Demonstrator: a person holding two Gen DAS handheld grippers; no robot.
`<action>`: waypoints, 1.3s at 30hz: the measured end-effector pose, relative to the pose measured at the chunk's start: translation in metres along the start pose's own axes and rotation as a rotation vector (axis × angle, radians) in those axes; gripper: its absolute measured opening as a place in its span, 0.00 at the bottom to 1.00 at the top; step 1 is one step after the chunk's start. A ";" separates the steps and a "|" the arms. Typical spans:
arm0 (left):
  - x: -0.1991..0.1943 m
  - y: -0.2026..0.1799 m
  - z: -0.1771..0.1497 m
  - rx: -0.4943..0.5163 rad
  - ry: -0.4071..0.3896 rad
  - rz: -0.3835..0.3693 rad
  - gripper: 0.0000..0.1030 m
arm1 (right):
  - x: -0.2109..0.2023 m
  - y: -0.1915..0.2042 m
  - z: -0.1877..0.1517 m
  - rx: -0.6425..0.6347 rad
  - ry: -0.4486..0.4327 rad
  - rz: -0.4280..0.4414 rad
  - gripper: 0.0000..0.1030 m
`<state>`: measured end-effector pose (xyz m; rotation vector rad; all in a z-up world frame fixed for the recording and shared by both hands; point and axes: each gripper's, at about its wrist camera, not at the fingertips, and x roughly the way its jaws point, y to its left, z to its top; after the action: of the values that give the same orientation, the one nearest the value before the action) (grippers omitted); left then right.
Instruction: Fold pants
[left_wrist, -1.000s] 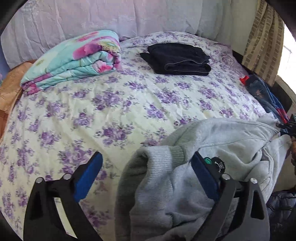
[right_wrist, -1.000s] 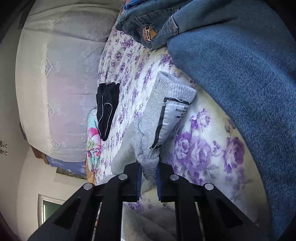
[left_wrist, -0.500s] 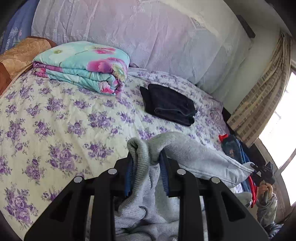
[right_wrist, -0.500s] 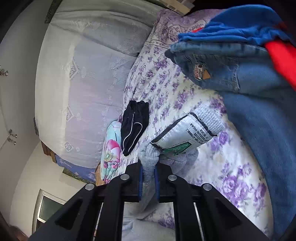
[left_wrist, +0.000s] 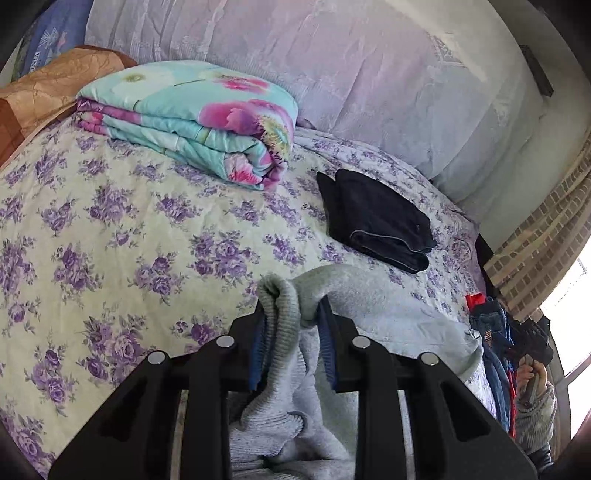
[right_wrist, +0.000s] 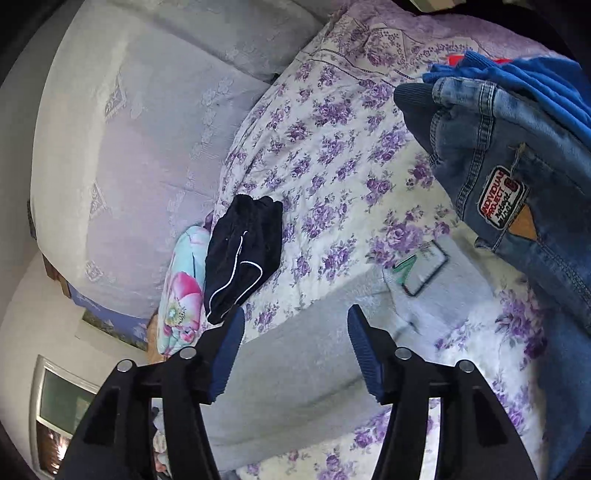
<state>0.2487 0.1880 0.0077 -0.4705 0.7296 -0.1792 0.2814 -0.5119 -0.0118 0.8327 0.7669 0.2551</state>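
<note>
Grey sweatpants (left_wrist: 388, 314) lie across the near part of the floral bedspread (left_wrist: 110, 229). My left gripper (left_wrist: 291, 332) is shut on a ribbed grey cuff of them, which bunches up between the blue pads. In the right wrist view the grey sweatpants (right_wrist: 306, 369) lie flat below my right gripper (right_wrist: 295, 343). Its jaws are opening and nothing is between the blue pads. The waistband's white label (right_wrist: 421, 269) faces up just beyond it.
Folded black pants (left_wrist: 376, 225) sit on the bed's far side, next to a folded floral quilt (left_wrist: 192, 122). A pile of jeans (right_wrist: 509, 177) and blue clothes (right_wrist: 517, 85) lies at the right edge. A person's hand (left_wrist: 532, 373) holds the other gripper's handle there.
My left gripper closed on the grey cuff and lifted it. My right gripper let go of the waistband, which dropped flat on the bed, and drew back upward.
</note>
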 end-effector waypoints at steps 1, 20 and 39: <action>0.002 0.004 -0.001 -0.004 0.003 0.001 0.24 | -0.002 -0.003 -0.002 -0.008 0.000 -0.013 0.60; 0.022 0.024 0.048 -0.111 -0.042 0.016 0.23 | 0.066 -0.026 0.017 0.076 -0.015 0.042 0.20; 0.067 0.098 0.070 -0.194 0.090 0.180 0.58 | 0.109 -0.044 0.043 0.051 0.048 -0.079 0.47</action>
<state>0.3453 0.2770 -0.0336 -0.5813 0.8778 0.0399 0.3853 -0.5120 -0.0817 0.8448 0.8523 0.1869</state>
